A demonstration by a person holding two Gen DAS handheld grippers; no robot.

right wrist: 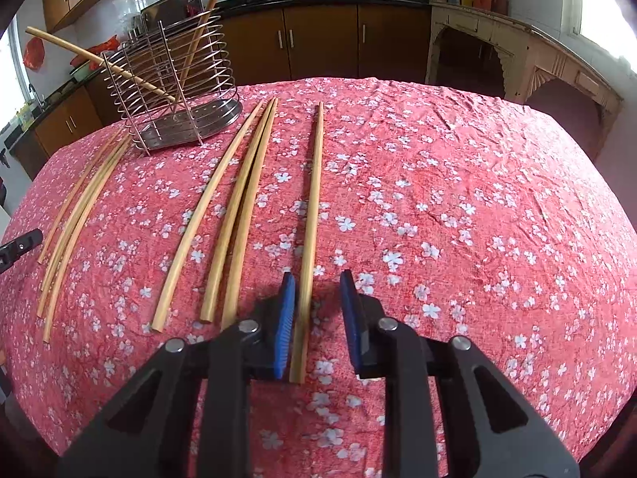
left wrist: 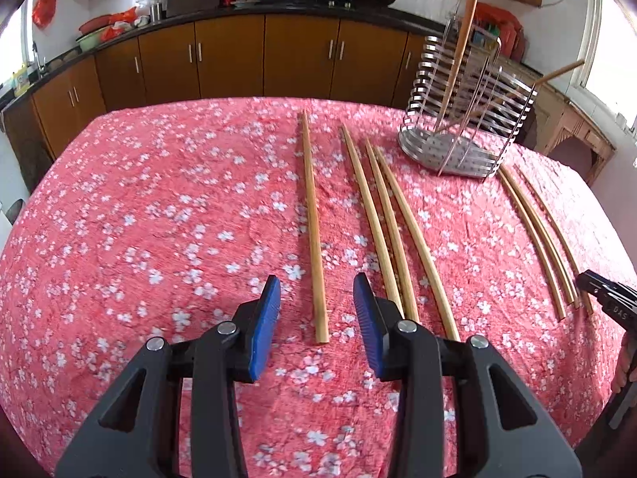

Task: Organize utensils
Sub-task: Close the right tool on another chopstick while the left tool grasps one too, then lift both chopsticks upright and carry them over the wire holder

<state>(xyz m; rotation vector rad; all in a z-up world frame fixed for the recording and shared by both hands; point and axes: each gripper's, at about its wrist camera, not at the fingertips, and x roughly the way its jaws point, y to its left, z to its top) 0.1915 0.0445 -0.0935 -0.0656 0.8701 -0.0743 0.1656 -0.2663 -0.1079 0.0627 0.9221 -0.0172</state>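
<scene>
Wooden chopsticks lie lengthwise on a pink flowered tablecloth (left wrist: 159, 219). In the left wrist view my left gripper (left wrist: 317, 283) is low over the cloth and open. A single chopstick (left wrist: 314, 219) lies between its blue pads and touches neither. In the right wrist view my right gripper (right wrist: 317, 279) straddles another single chopstick (right wrist: 312, 199). That stick lies close against the left pad, with a gap to the right pad. A wire utensil holder (left wrist: 466, 119) (right wrist: 179, 91) stands at the back with two chopsticks (right wrist: 203, 28) leaning in it.
Three chopsticks (left wrist: 386, 219) lie right of the left gripper's stick, and three thinner ones (left wrist: 537, 239) lie past the holder. Brown kitchen cabinets (left wrist: 239, 55) and a dark counter with woks run behind the table. A pale carved sideboard (right wrist: 517, 59) stands at the right.
</scene>
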